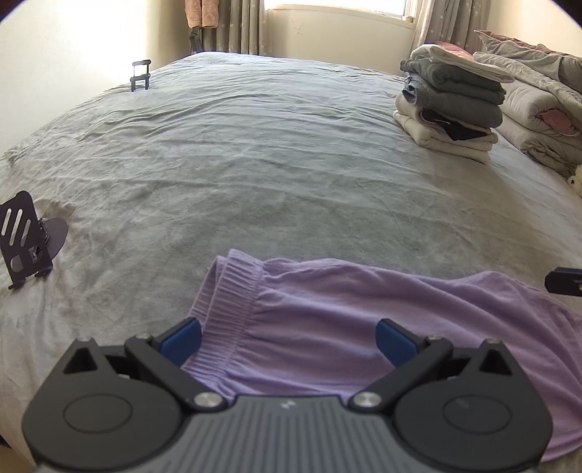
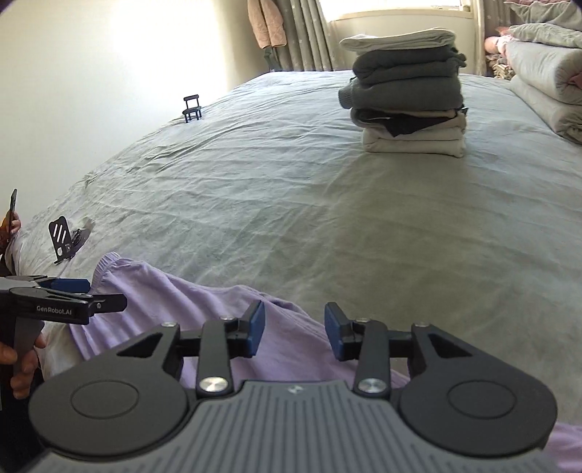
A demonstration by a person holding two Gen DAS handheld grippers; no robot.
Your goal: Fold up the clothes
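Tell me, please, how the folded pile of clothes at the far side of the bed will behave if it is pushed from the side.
The folded pile is tall and narrow, with uneven layers, so it would probably lean or shed its top pieces. The wrinkled bed cover looks soft, so the base may drag rather than slide.

lilac knit garment [image 1: 363, 309] w/ ribbed hem lies flat, folded over, on near bed edge.

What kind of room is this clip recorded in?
Most likely a home bedroom. The work surface is a wide bed under a grey sheet, rolled quilts lie at its far side, and curtains hang by a window. A stack of folded clothes stands on the bed.
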